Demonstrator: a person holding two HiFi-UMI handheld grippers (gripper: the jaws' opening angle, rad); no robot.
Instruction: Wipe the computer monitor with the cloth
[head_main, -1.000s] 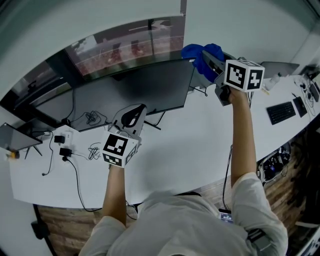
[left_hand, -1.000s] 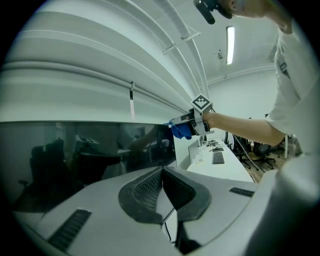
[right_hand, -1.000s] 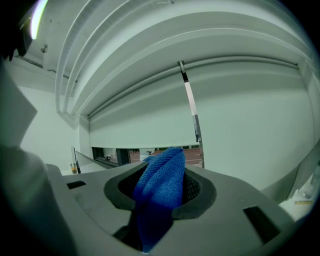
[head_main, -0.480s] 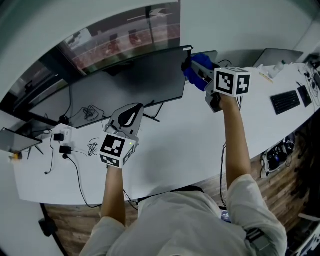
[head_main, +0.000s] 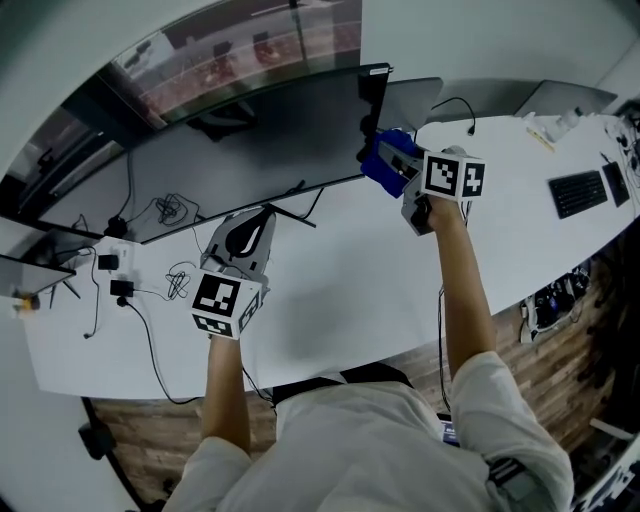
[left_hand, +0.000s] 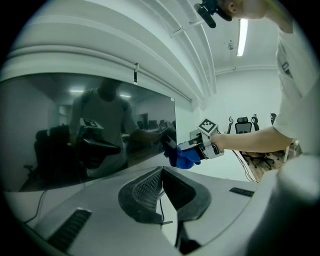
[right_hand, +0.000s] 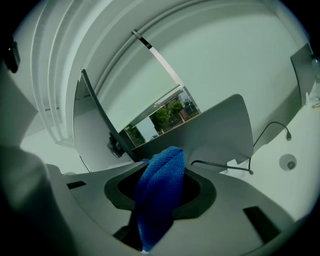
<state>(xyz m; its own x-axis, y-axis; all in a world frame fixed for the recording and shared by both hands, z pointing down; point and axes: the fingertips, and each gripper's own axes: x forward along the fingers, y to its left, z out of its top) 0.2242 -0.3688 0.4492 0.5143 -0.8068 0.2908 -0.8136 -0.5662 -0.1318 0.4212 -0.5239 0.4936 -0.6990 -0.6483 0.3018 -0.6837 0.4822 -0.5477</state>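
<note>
The wide dark monitor (head_main: 250, 150) stands at the back of the white desk (head_main: 350, 280). My right gripper (head_main: 385, 152) is shut on a blue cloth (head_main: 374, 170), which is against the monitor's lower right corner. In the right gripper view the cloth (right_hand: 159, 200) fills the gap between the jaws, and the monitor (right_hand: 100, 116) shows edge-on. My left gripper (head_main: 262, 214) hangs shut and empty over the desk in front of the screen. The left gripper view shows its jaws (left_hand: 162, 172) closed, the screen (left_hand: 75, 135) and the cloth (left_hand: 182, 157) at its edge.
Cables and adapters (head_main: 120, 285) lie on the desk's left part. A grey screen back (head_main: 410, 100) stands right of the monitor, with a cable (head_main: 460, 108) beside it. A keyboard (head_main: 580, 193) sits at the far right. The monitor's stand feet (head_main: 290, 215) spread near my left gripper.
My right gripper has carried the cloth down the monitor's right edge, from the top corner to the lower corner. The left gripper has barely moved.
</note>
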